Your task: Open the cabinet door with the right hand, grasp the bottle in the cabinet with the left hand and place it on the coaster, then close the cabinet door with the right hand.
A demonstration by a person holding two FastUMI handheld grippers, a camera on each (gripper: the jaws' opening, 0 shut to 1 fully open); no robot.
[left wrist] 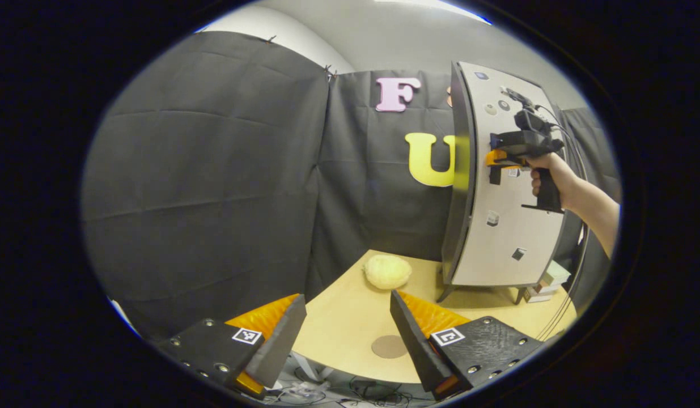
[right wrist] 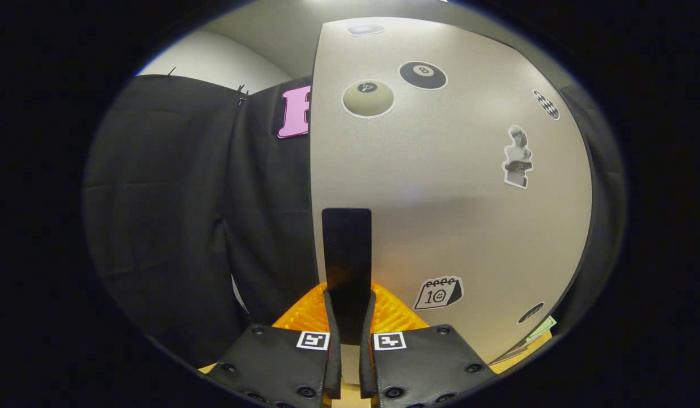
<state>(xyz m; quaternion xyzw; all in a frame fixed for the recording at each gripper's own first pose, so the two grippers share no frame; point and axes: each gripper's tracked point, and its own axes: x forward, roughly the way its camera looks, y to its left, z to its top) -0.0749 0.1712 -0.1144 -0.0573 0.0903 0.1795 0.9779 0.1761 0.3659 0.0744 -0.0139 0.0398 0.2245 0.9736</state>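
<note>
A grey cabinet door [right wrist: 452, 187] with stickers stands upright, and my right gripper [right wrist: 350, 294] is shut on its black vertical handle [right wrist: 346, 249]. In the left gripper view the cabinet [left wrist: 505, 226] stands at the right of the tan table [left wrist: 350, 317], with a hand holding the right gripper [left wrist: 500, 161] against the door's front. The door looks flush with the cabinet; the bottle is hidden behind it. A round brown coaster [left wrist: 389, 346] lies near the table's front edge. My left gripper [left wrist: 346, 296] hovers open above the table, nothing between its fingers.
A pale yellow rounded object [left wrist: 387, 271] lies on the table left of the cabinet's foot. Small boxes [left wrist: 545, 281] sit by the cabinet's right leg. Cables [left wrist: 350, 391] hang below the table's front edge. Black cloth walls close the back and left.
</note>
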